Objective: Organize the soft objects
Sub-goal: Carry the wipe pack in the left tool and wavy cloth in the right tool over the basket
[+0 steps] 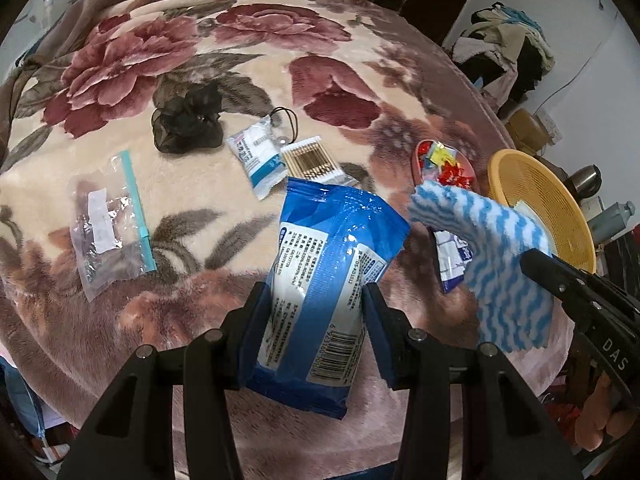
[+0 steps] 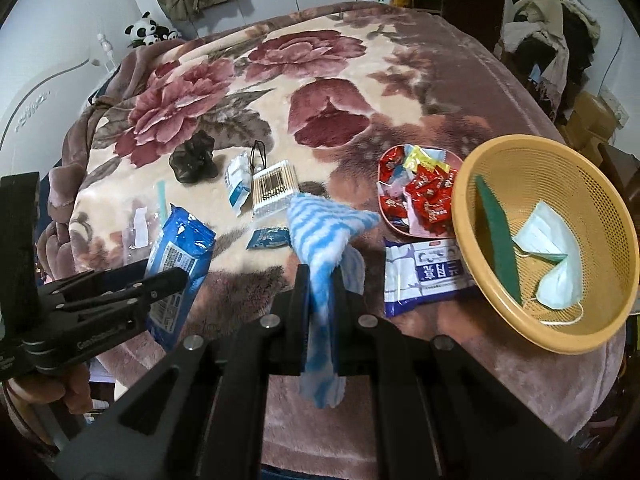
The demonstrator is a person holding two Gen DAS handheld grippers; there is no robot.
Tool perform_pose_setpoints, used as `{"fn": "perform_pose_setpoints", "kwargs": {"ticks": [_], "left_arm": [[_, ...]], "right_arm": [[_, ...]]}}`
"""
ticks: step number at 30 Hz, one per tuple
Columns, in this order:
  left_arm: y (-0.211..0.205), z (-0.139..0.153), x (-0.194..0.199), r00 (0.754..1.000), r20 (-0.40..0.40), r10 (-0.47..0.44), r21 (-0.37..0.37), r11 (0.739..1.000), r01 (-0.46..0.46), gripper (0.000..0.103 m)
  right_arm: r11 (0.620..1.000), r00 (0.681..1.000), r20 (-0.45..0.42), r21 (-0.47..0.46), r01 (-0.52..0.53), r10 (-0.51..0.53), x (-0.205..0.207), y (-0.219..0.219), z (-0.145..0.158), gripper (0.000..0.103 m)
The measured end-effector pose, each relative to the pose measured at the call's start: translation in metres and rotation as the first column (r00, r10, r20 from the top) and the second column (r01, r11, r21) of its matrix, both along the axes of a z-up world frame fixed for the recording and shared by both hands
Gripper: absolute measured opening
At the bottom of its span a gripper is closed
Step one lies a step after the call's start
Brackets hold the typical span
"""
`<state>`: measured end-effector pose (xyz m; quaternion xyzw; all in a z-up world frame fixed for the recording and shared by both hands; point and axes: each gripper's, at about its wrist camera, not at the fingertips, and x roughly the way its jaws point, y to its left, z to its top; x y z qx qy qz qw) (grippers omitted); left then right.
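My left gripper (image 1: pixel 316 296) is shut on a blue pack of wet wipes (image 1: pixel 328 248), held up above the flowered blanket (image 1: pixel 200 60). The right wrist view shows that pack (image 2: pixel 180 248) and gripper (image 2: pixel 164 276) at the left. My right gripper (image 2: pixel 321 276) is shut on a blue-and-white striped cloth (image 2: pixel 320 216), which droops on both sides of the fingers. In the left wrist view the cloth (image 1: pixel 500 240) hangs from the right gripper (image 1: pixel 532 264) in front of the yellow basket (image 1: pixel 532 192). The basket (image 2: pixel 560 348) holds a green pad (image 2: pixel 496 232) and a face mask (image 2: pixel 548 248).
On the blanket lie a pink dish of candies (image 2: pixel 420 196), a tissue pack (image 2: pixel 424 276), a box of cotton swabs (image 2: pixel 276 190), a small blue sachet (image 2: pixel 268 238), a white-blue packet (image 1: pixel 256 156), a black mesh scrunchie (image 1: pixel 188 120) and a zip bag (image 1: pixel 108 220). Clothes are piled at the far right.
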<state>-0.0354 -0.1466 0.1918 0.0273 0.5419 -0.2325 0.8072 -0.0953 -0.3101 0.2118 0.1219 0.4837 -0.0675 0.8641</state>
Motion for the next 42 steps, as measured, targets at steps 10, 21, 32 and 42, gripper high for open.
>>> {"fn": "perform_pose_setpoints", "kwargs": {"ticks": [10, 21, 32, 42], "left_arm": [[-0.017, 0.013, -0.020, 0.999, 0.017, -0.034, -0.006, 0.999, 0.034, 0.048], [-0.057, 0.024, -0.032, 0.995, 0.028, -0.100, -0.013, 0.995, 0.101, 0.048], [-0.108, 0.042, -0.038, 0.984, 0.048, -0.173, -0.021, 0.984, 0.174, 0.048], [-0.162, 0.050, -0.045, 0.969, 0.049, -0.243, -0.027, 0.969, 0.244, 0.048]], "right_arm": [[1.000, 0.999, 0.036, 0.000, 0.029, -0.029, -0.025, -0.009, 0.013, 0.008], [0.996, 0.994, 0.068, -0.004, 0.090, -0.090, -0.046, -0.040, 0.026, 0.008], [0.987, 0.981, 0.104, -0.007, 0.163, -0.162, -0.061, -0.084, 0.040, 0.008], [0.973, 0.966, 0.120, 0.002, 0.231, -0.229, -0.075, -0.124, 0.045, 0.008]]}}
